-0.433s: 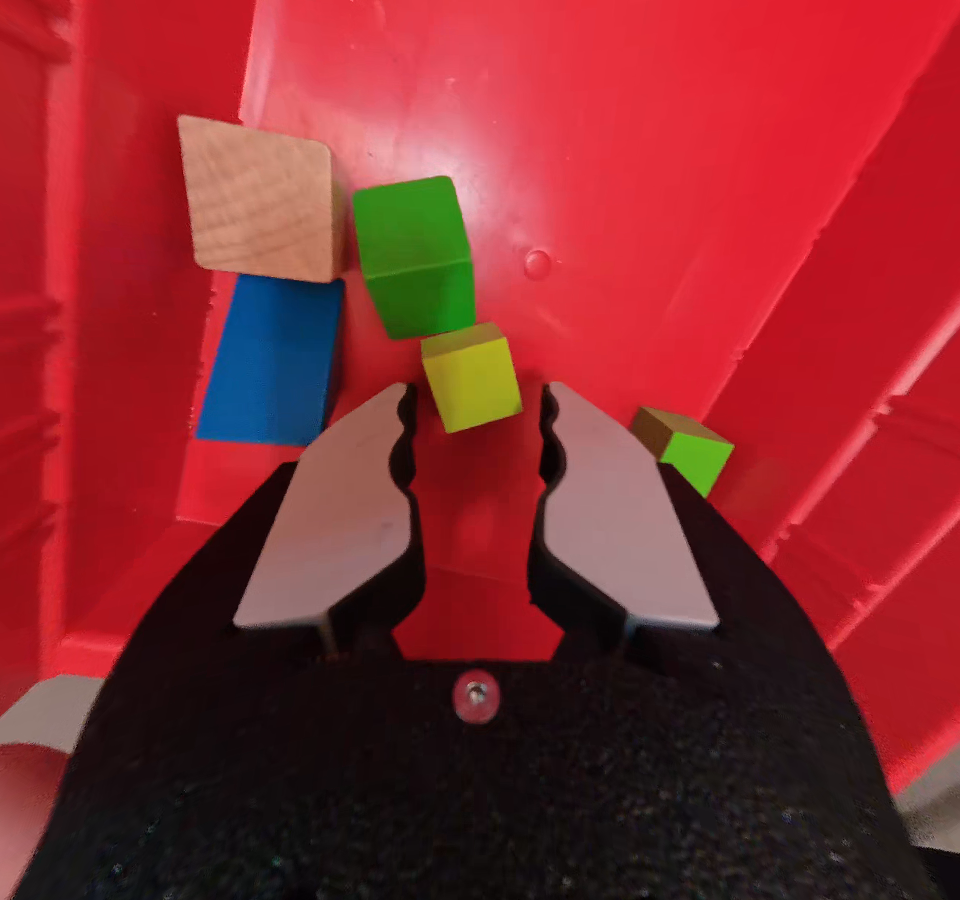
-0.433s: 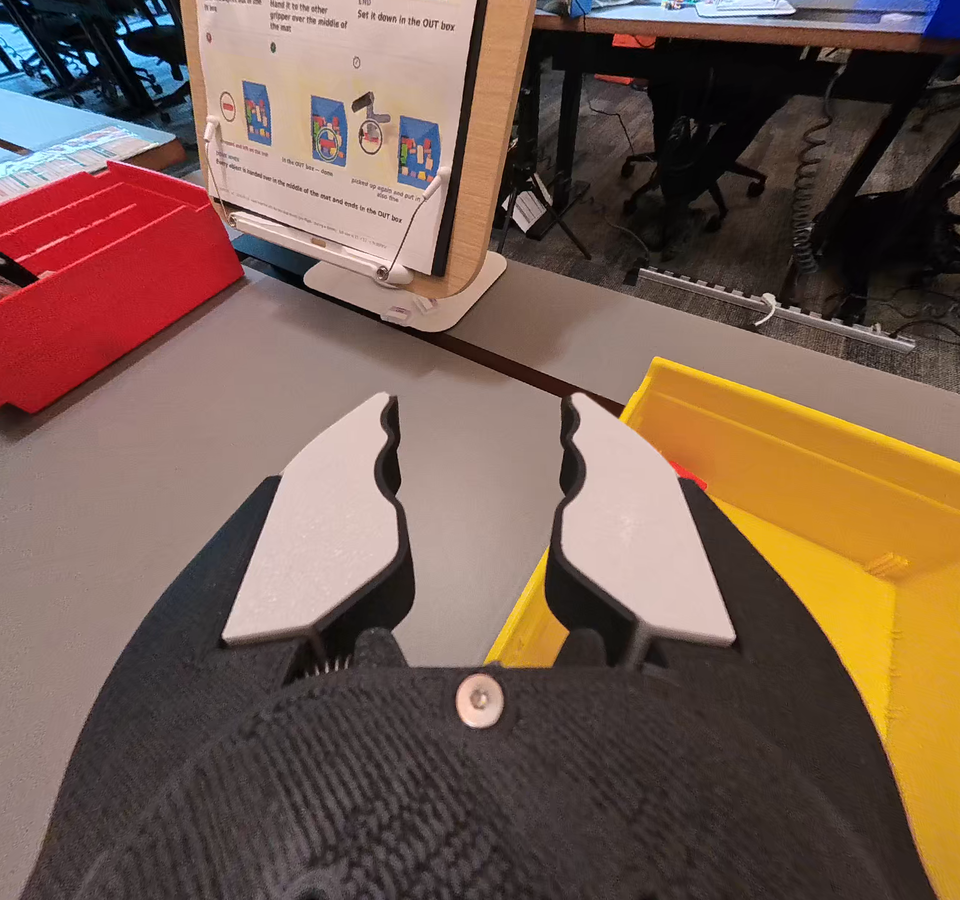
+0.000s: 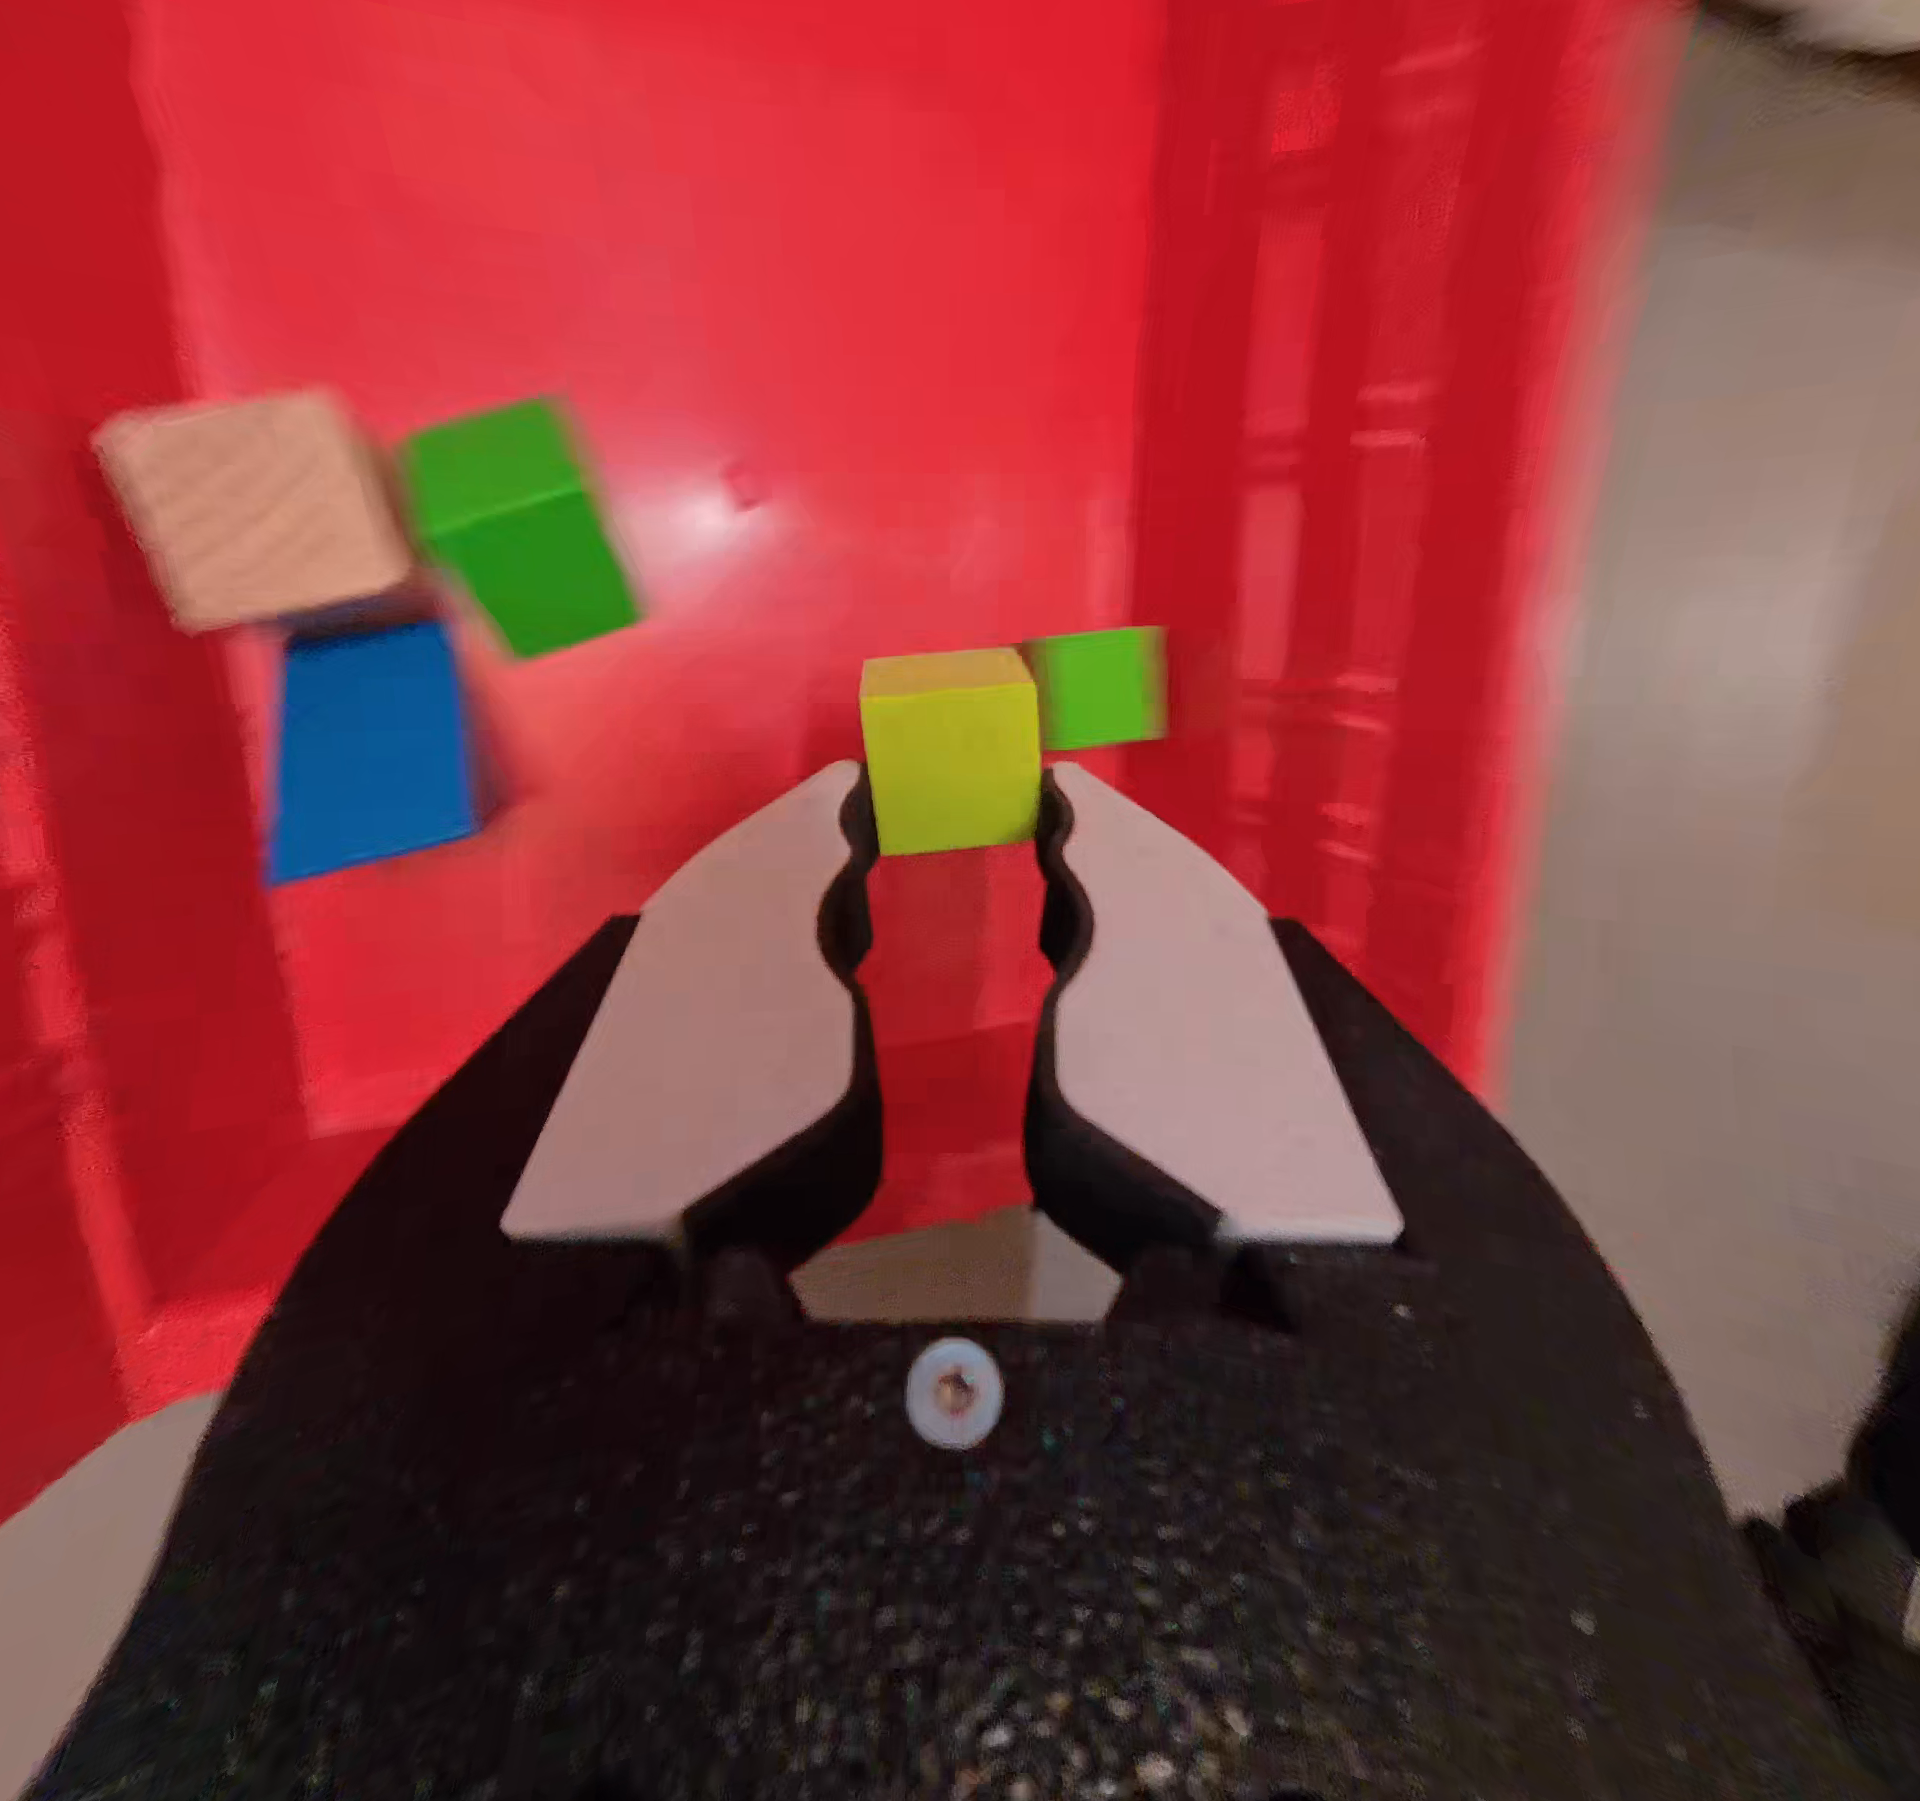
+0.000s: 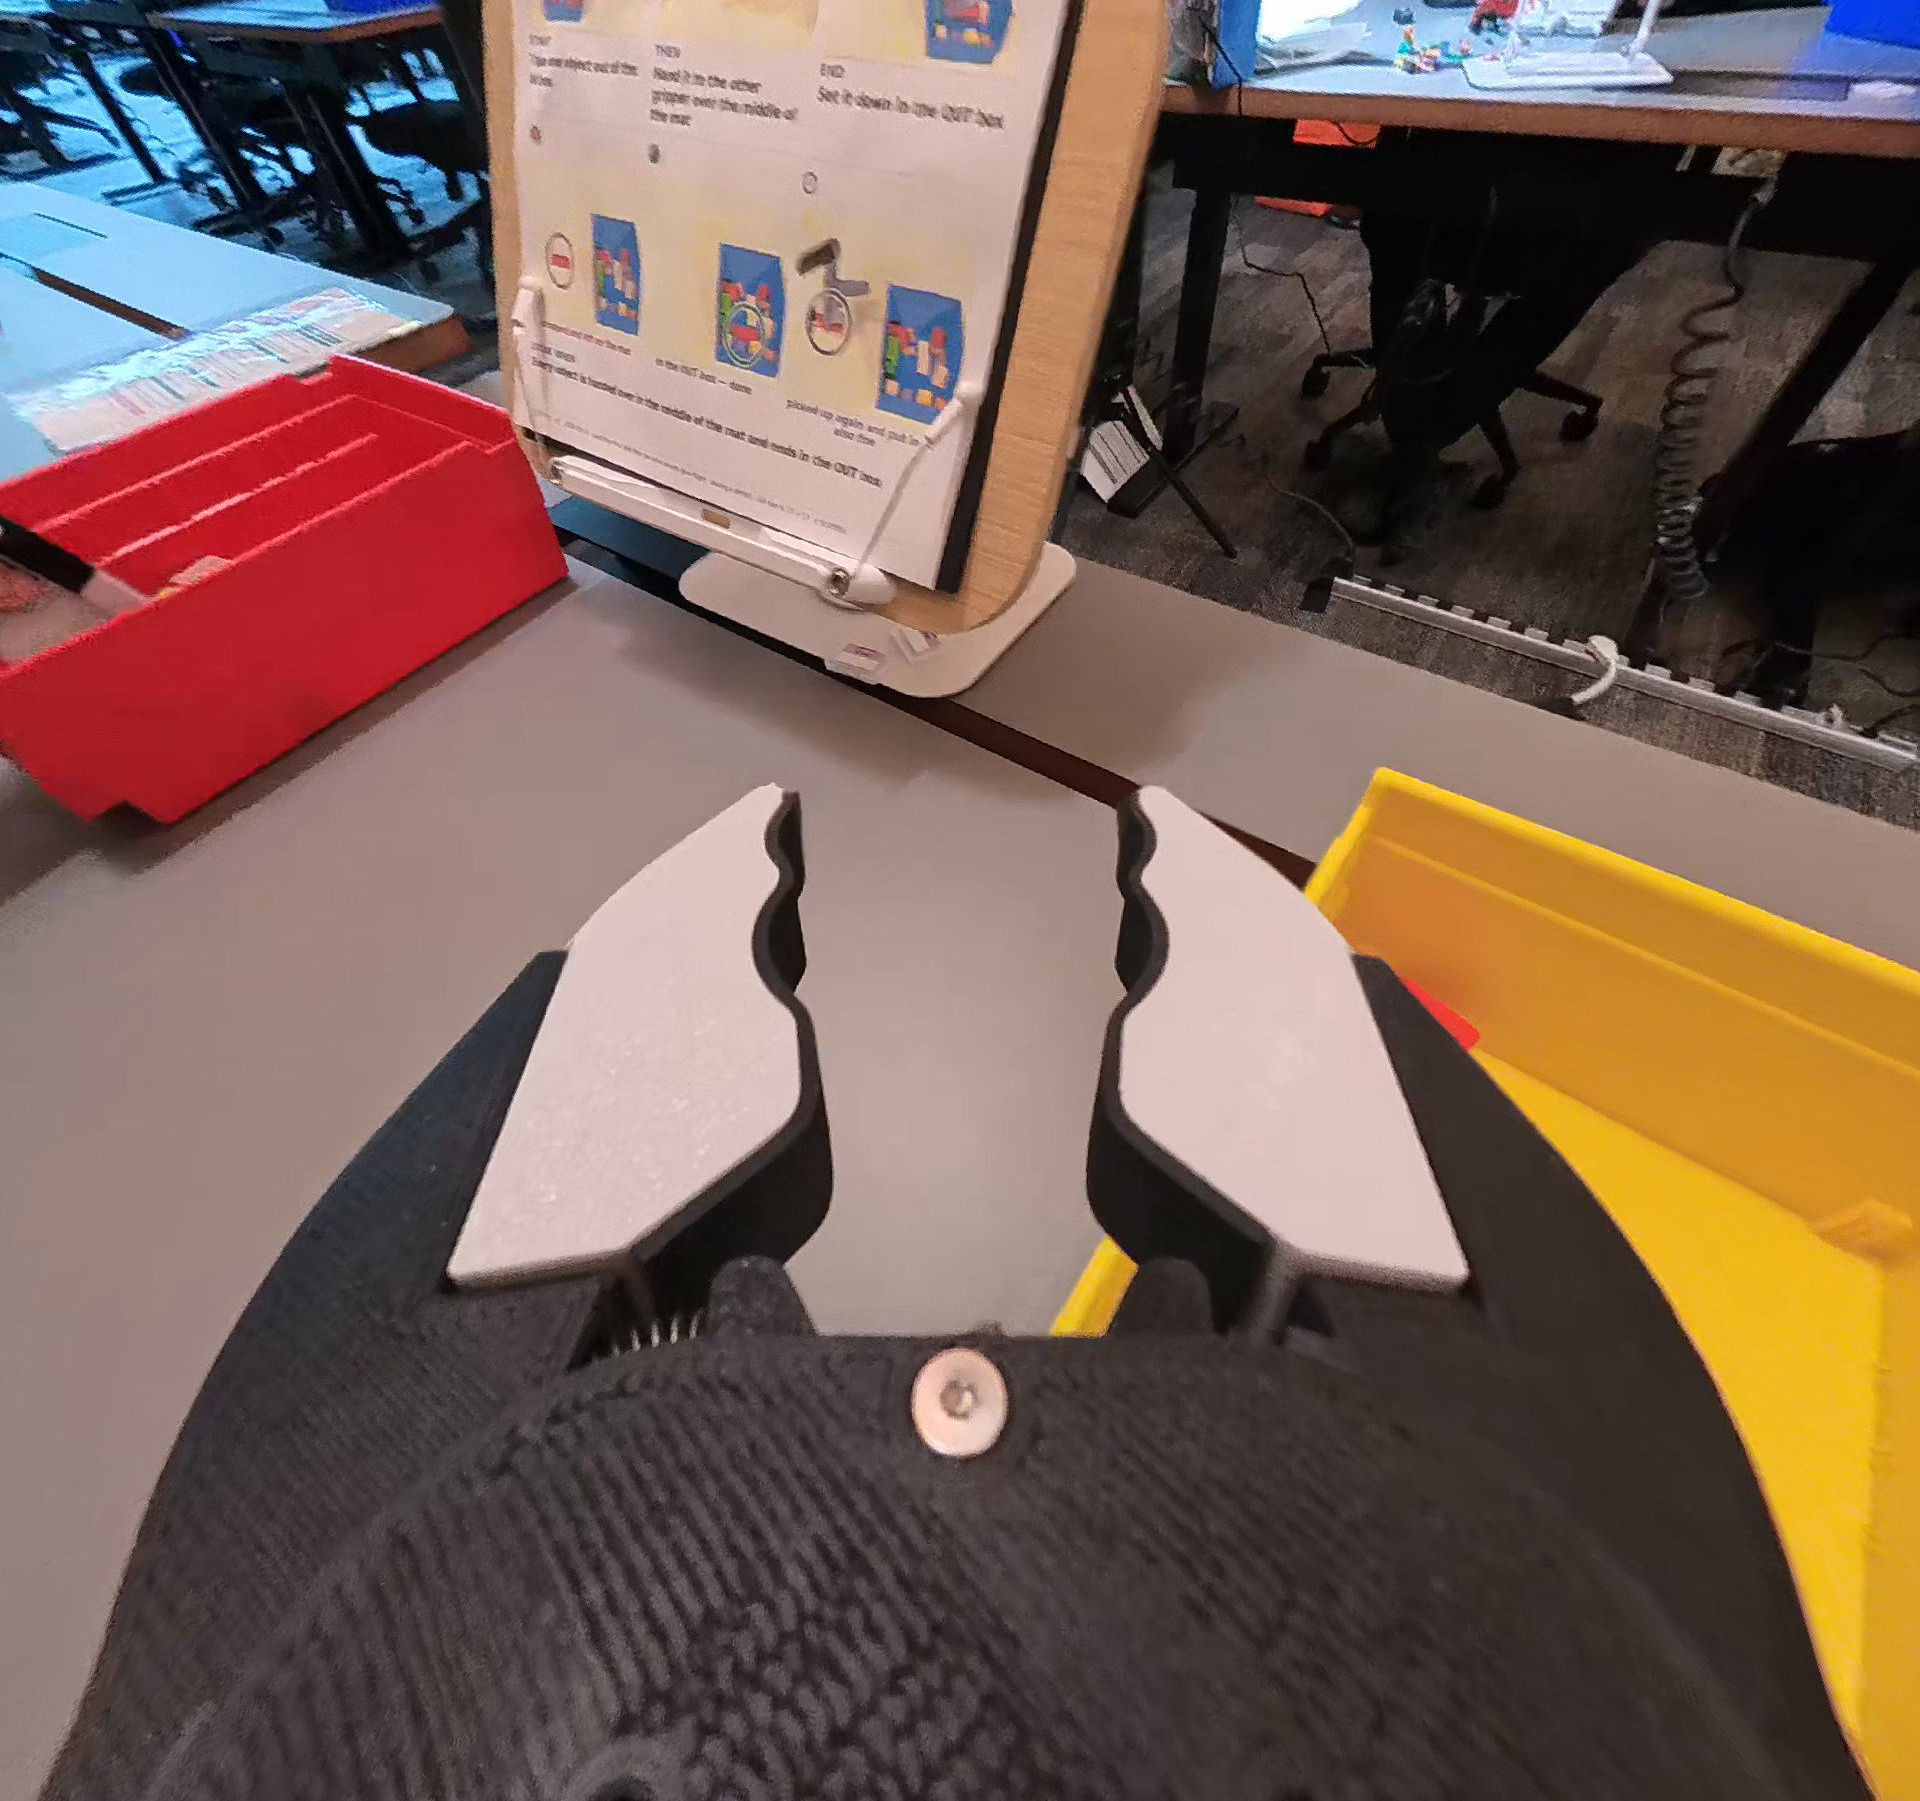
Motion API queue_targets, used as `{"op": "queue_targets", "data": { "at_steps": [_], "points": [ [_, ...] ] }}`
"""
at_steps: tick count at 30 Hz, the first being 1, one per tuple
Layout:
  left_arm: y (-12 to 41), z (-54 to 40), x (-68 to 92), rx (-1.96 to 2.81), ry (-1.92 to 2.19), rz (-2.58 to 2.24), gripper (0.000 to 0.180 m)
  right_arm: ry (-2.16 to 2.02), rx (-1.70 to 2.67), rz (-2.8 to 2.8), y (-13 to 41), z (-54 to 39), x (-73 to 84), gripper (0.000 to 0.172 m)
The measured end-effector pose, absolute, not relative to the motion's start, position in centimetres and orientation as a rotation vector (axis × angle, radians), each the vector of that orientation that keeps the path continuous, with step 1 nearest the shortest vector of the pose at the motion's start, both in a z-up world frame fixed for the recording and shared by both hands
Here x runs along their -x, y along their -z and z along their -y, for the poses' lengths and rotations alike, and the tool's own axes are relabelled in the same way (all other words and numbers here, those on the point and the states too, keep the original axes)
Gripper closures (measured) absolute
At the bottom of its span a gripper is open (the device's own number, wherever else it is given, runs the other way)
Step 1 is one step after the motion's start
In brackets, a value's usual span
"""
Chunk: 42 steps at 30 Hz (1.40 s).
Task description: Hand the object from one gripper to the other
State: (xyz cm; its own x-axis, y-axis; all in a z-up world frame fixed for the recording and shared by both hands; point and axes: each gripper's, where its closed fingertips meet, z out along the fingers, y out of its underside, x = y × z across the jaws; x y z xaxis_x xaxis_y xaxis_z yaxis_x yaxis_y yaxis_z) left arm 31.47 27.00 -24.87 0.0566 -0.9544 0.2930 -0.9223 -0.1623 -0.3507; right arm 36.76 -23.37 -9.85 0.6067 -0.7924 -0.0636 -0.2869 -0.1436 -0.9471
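In the left wrist view my left gripper [image 3: 951, 806] is shut on a yellow-green cube [image 3: 951, 754]; both fingertips press its sides, and it is held above the floor of the red bin [image 3: 831, 245]. A wooden block [image 3: 249, 504], a dark green block [image 3: 520, 525], a blue block [image 3: 369, 749] and a small light green cube [image 3: 1101, 686] lie in the bin. In the right wrist view my right gripper [image 4: 956, 847] is open and empty over the grey table [image 4: 364, 920], beside the yellow bin [image 4: 1662, 1024].
The red bin [image 4: 260, 588] stands at the table's left in the right wrist view. An instruction board [image 4: 810, 224] on a white stand is at the far edge. Other desks, chairs and cables lie beyond. About 55 centimetres separates my left fingertips from my right. My left gripper's tips are some 8 centimetres from the blue block [image 3: 369, 749].
My left gripper closed on the yellow-green cube and lifted it, moving to the right over the bin. My right gripper stayed open and barely moved.
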Motion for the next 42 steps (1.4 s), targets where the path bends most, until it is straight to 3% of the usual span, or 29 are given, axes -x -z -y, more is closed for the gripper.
{"op": "queue_targets", "data": {
  "at_steps": [1,8,13,20,27,30,34,38,42],
  "points": [
    [23.1,-25.5,-31.6,2.135,0.860,-2.021,0.153,0.543,1.701,-0.865,9.5,22.8,-36.5,0.113],
    [8.9,-12.3,-27.4,1.130,1.715,-2.146,0.153,0.219,1.540,-0.490,4.9,14.9,-32.0,0.114],
    [4.9,-5.3,-22.6,0.661,1.949,-2.147,0.152,-0.054,1.496,-0.124,2.3,8.0,-25.0,0.107],
    [4.8,0.6,-18.6,0.374,2.043,-2.181,0.152,-0.158,1.514,0.104,2.5,2.4,-19.8,0.118],
    [5.8,2.2,-17.6,0.315,2.056,-2.220,0.152,-0.225,1.547,0.236,3.8,0.5,-17.2,0.127],
    [6.2,2.4,-17.4,0.289,2.040,-2.217,0.152,-0.229,1.560,0.251,4.2,0.2,-16.9,0.143],
    [6.6,2.6,-18.1,0.337,2.014,-2.186,0.152,-0.233,1.596,0.231,4.6,0.4,-17.4,0.143],
    [7.3,1.9,-19.6,0.449,1.903,-2.137,0.141,-0.122,1.614,0.075,4.4,1.9,-20.7,0.143],
    [9.1,0.4,-21.0,0.520,1.696,-2.086,0.133,0.230,1.572,-0.313,4.1,9.7,-29.5,0.143]
  ]
}}
